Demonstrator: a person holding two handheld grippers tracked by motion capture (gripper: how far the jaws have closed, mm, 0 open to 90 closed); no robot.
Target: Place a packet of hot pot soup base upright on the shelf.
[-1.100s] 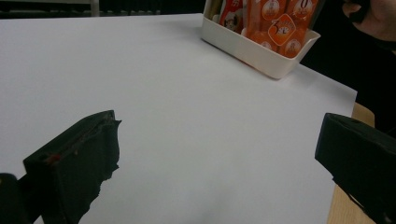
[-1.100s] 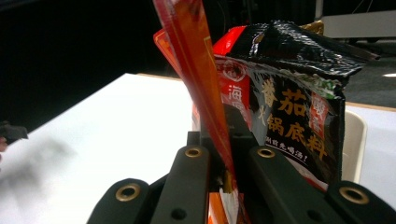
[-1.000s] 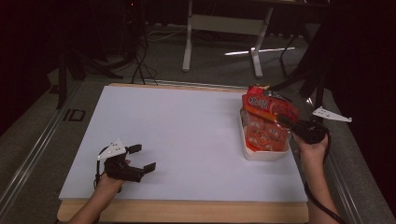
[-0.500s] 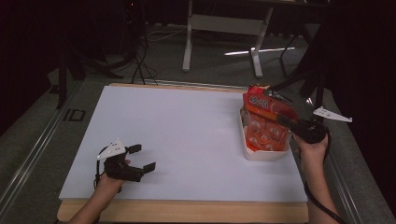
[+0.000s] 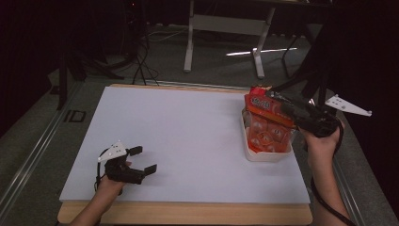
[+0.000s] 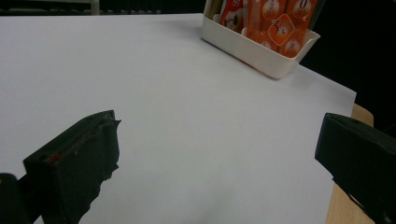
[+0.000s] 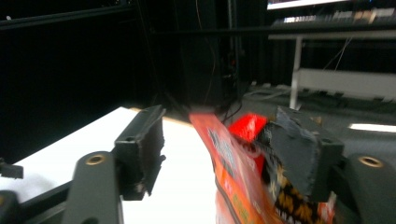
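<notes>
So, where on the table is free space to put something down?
Most of the white table top is bare: the whole stretch from the left gripper at the near left to the white tray at the right edge. It is crowded only at that tray, where the right gripper reaches over the orange packets.

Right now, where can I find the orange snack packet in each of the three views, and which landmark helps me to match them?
High view: the orange snack packet stands in the white bin at the table's right side, the right gripper at its top.
Left gripper view: top right, inside the bin.
Right gripper view: centre bottom, between the black jaws, blurred.
Shared landmark: the white tabletop.
</notes>
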